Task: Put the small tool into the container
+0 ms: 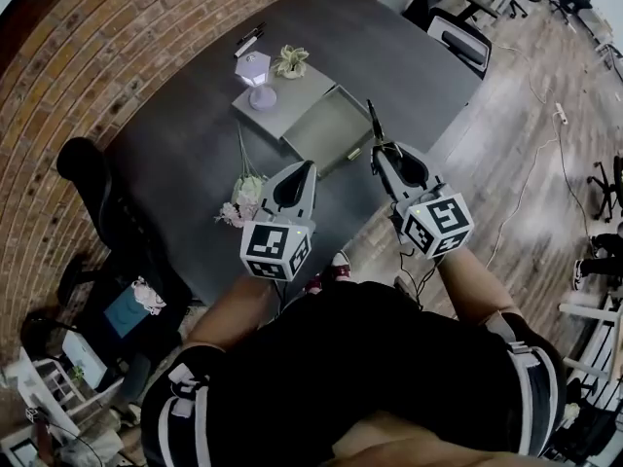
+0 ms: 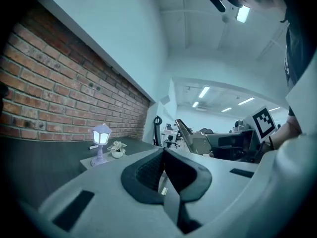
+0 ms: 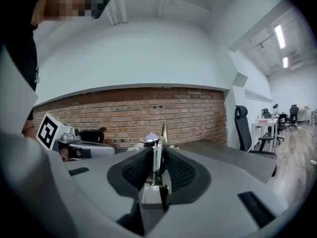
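A small metal tool with a spring (image 3: pixel 156 158) stands upright between the pads of my right gripper (image 3: pixel 157 152), which is shut on it. In the head view its thin dark tip (image 1: pixel 371 117) pokes out past the right gripper (image 1: pixel 378 150), just right of the open grey container (image 1: pixel 329 129) on the dark table (image 1: pixel 389 47). My left gripper (image 1: pixel 308 167) hovers near the container's near left corner. Its pads (image 2: pixel 148 172) meet with nothing between them.
A small lamp (image 1: pixel 255 70) and a potted plant (image 1: pixel 290 61) stand on the grey box (image 1: pixel 292 97) behind the container. A bunch of flowers (image 1: pixel 243 198) lies by the left gripper. Office chairs stand at the far side (image 1: pixel 459 39) and left (image 1: pixel 92 178).
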`<state>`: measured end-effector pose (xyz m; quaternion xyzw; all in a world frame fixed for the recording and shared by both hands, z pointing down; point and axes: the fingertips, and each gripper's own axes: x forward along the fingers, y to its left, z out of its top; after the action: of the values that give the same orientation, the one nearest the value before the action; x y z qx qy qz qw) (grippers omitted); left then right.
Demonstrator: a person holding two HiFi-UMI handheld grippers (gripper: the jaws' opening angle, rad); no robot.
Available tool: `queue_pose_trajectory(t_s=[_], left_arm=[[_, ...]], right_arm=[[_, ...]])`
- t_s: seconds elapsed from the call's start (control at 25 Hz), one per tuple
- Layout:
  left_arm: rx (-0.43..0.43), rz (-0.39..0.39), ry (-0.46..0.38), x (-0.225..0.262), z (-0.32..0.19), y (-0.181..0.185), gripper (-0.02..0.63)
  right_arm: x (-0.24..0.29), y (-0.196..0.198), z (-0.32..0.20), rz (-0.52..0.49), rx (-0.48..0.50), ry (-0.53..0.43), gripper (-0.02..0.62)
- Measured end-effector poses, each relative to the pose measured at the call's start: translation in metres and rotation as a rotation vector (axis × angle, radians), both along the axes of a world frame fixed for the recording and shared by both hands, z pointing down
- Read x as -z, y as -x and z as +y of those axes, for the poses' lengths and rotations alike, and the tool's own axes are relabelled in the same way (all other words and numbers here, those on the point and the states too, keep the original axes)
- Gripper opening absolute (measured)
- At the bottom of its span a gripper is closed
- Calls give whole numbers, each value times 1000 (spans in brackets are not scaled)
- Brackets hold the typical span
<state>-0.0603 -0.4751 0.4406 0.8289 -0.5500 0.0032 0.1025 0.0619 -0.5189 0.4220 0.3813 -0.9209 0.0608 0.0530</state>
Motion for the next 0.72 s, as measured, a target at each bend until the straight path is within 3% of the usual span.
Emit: queue_pose_trajectory(t_s=[0.2,0.72], left_arm=[[32,-32,16,-16,-1,10,9],[120,26,83,-42,-19,43,9]], right_arm=[[-20,15,-17,43,39,17,87],[-81,57,-62,191,131,55,87]])
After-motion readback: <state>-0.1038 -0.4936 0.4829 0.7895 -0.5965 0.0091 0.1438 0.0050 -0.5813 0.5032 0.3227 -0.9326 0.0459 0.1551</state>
